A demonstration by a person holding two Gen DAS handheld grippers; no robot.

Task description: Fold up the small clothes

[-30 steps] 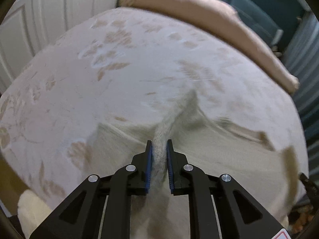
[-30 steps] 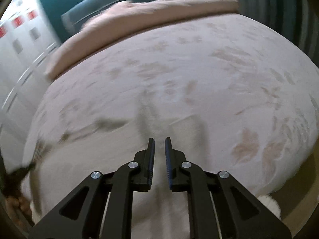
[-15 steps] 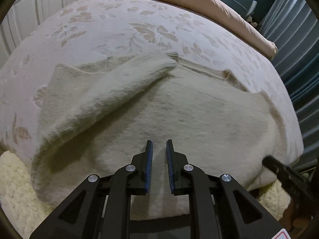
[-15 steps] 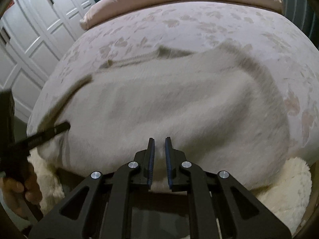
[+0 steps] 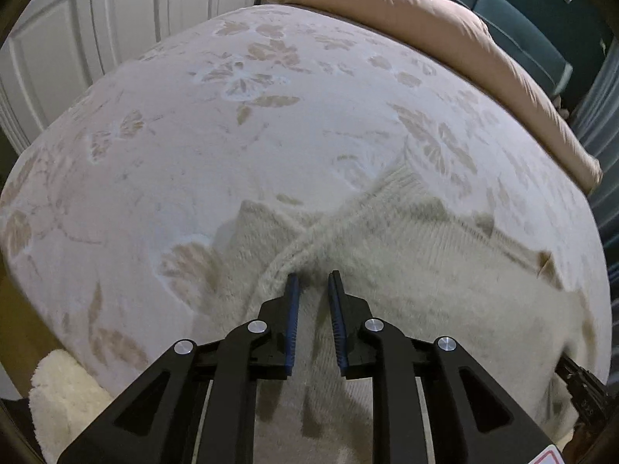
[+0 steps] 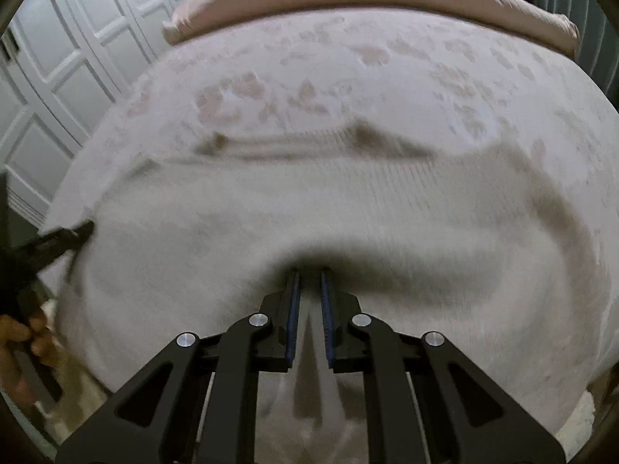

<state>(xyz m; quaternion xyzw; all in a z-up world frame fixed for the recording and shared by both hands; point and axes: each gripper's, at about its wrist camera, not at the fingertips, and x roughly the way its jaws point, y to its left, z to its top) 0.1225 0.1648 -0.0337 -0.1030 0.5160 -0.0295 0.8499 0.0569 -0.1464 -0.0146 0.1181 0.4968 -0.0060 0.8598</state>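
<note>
Folding status: early stage, by my judgement; the cream knitted sweater point(image 5: 445, 270) lies spread across the near part of the bed point(image 5: 232, 135), its body not yet folded.
Done so far: one sleeve point(image 5: 348, 208) lies turned in over the chest, crossing toward the neckline.
Left to do: the other side, then the body fold; none of this shows as done.
Left gripper point(image 5: 312, 282): jaws opening, tips at the knit near the sleeve seam; no cloth visibly pinched between the pads.
Right gripper point(image 6: 308, 276): clenched at the sweater's near edge; whether it pinches a fold of knit cannot be told from the blurred view.
Garment location: on the floral bedspread, near edge hanging over the bed's side toward the person.
Count, garments: one sweater.
Count, grippers: two.
Count, other: one rolled pink duvet point(image 5: 445, 27) along the far edge; white wardrobe doors point(image 6: 58, 77) beyond.
</note>
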